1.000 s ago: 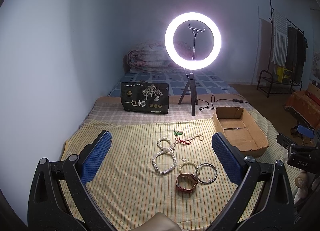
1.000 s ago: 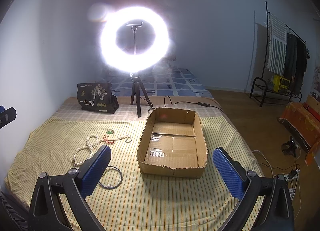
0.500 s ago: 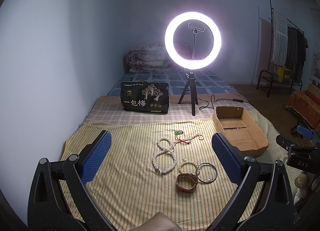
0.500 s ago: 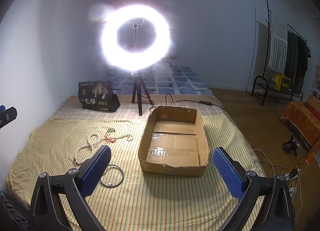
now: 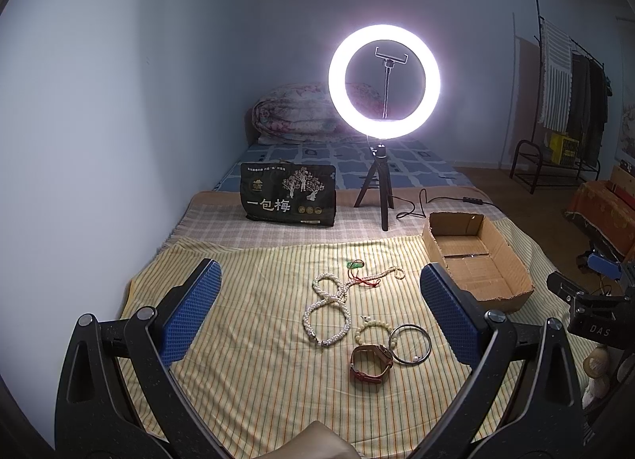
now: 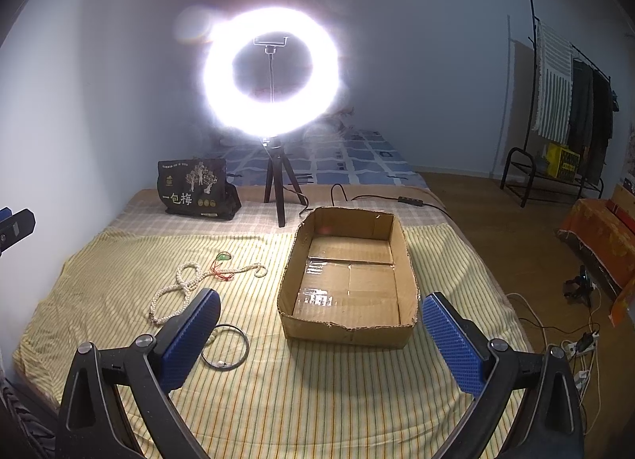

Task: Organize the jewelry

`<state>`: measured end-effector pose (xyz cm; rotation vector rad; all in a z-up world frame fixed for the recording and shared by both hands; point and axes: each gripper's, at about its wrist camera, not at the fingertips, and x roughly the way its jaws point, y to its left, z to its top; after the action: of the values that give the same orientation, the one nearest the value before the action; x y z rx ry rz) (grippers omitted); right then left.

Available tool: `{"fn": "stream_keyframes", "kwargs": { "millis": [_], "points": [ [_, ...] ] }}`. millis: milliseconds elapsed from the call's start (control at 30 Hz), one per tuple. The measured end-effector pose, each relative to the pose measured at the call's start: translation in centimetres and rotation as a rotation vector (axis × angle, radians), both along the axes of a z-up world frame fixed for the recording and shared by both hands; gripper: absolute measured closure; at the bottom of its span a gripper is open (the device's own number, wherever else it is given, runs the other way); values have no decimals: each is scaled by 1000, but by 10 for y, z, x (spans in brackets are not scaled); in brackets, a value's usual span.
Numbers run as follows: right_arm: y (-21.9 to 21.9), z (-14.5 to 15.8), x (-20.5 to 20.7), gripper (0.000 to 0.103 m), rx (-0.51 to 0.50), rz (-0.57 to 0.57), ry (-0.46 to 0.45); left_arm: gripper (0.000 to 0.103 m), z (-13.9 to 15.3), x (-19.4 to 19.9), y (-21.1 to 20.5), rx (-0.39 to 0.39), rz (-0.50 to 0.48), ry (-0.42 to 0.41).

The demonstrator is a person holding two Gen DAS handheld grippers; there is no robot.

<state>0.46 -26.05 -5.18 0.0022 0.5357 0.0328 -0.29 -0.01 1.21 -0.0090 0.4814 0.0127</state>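
Jewelry lies on the yellow striped cloth (image 5: 254, 371): a pearl necklace (image 5: 326, 310), a bead bracelet (image 5: 369, 331), a dark bangle (image 5: 410, 348), a brown leather watch (image 5: 371, 364), a green pendant on red cord (image 5: 354, 265) and a thin bead strand (image 5: 391, 272). An empty cardboard box (image 5: 474, 260) stands to their right. My left gripper (image 5: 319, 308) is open and empty, held above the jewelry. My right gripper (image 6: 319, 334) is open and empty in front of the box (image 6: 349, 284), with the bangle (image 6: 225, 351) by its left finger.
A lit ring light on a tripod (image 5: 383, 85) stands behind the cloth with its cable (image 5: 436, 201) trailing right. A black printed bag (image 5: 288, 200) stands at the back left. A folded quilt (image 5: 295, 113) lies by the wall. A clothes rack (image 6: 567, 101) stands far right.
The left view is almost still. The right gripper has drifted slightly, so the box sits a little lower and closer in its view.
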Motion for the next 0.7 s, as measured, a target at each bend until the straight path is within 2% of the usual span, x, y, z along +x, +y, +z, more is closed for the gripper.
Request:
{"fn": "stream_keyframes", "kwargs": {
  "millis": [467, 700],
  "points": [
    [0, 1, 0, 0, 0, 1, 1, 1, -5, 0, 3, 7, 5, 8],
    [0, -3, 4, 0, -9, 20, 18, 1, -15, 5, 10, 23, 27, 39]
  ]
}}
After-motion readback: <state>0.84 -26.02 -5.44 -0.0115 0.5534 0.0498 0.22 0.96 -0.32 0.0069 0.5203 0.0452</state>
